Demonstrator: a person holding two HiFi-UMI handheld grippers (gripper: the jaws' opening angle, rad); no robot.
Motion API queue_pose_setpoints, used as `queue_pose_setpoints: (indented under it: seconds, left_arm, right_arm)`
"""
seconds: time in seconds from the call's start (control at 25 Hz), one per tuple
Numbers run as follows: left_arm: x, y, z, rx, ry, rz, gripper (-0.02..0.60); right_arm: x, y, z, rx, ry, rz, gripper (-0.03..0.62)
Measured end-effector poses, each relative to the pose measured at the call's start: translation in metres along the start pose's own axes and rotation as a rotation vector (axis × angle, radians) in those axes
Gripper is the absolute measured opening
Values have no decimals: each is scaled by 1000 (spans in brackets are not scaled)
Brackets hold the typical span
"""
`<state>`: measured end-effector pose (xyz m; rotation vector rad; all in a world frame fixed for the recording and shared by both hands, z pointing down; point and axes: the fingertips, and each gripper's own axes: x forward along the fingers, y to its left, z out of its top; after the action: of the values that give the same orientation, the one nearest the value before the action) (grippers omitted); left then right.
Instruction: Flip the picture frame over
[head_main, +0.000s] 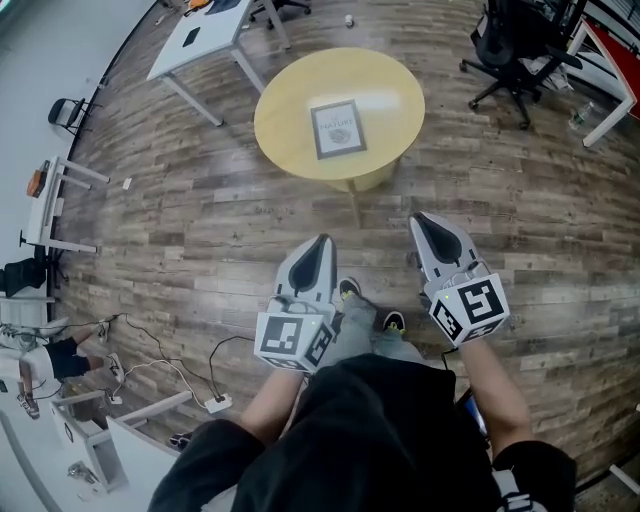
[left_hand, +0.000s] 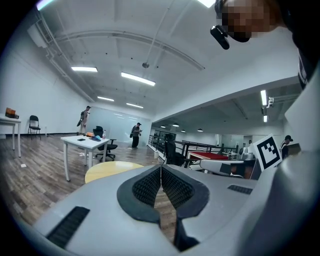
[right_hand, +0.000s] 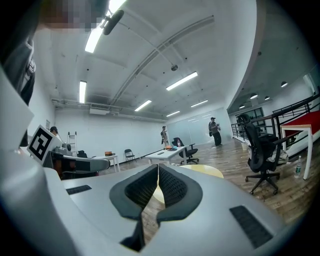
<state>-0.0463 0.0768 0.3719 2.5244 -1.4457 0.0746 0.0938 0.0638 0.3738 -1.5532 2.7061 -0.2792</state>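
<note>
While the picture frame (head_main: 338, 128) lies untouched on the round table (head_main: 290, 110) at upper centre, the left gripper (head_main: 318, 252) and right gripper (head_main: 428, 228), both pressed together and empty, sit well short, so the flip seems unstarted.

- Print on the grey-bordered rectangular picture frame (head_main: 338, 128) is too small to read.
- The black wheeled office chair (head_main: 520, 50) is cut by the head view's top edge.
</note>
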Motion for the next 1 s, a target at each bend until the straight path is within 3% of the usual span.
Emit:
queue_pose_setpoints:
  seconds: [0.72, 1.0]
  left_arm:
    - [144, 173, 35, -25, 10, -53, 23]
    - [178, 208, 23, -63, 61, -61, 23]
  right_arm:
    - [207, -47, 12, -53, 84, -131, 18]
    - [253, -60, -3, -46, 152, -142, 20]
